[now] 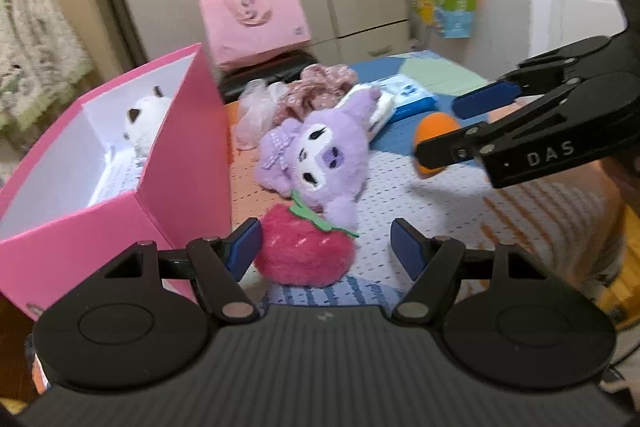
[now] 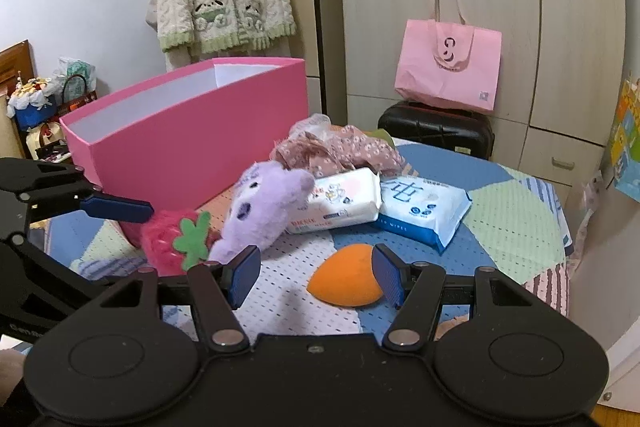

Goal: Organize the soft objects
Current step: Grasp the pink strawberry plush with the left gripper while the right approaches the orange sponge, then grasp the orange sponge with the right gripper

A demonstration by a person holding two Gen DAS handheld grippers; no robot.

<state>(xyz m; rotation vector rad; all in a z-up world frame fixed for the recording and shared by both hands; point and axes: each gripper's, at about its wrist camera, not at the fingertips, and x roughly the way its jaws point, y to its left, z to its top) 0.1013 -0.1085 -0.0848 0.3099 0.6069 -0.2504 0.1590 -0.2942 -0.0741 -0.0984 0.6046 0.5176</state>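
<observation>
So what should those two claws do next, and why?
Probably ease both down a little further and then close. The left gripper is open with the strawberry plush between its pads, untouched on the right side; the right gripper is open around the orange sponge. Both toys lie on the table, and the pink box already holds one white plush.

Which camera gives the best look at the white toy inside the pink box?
The left wrist view: it looks down into the box and shows the white toy. The right wrist view shows only the box's walls.
</observation>
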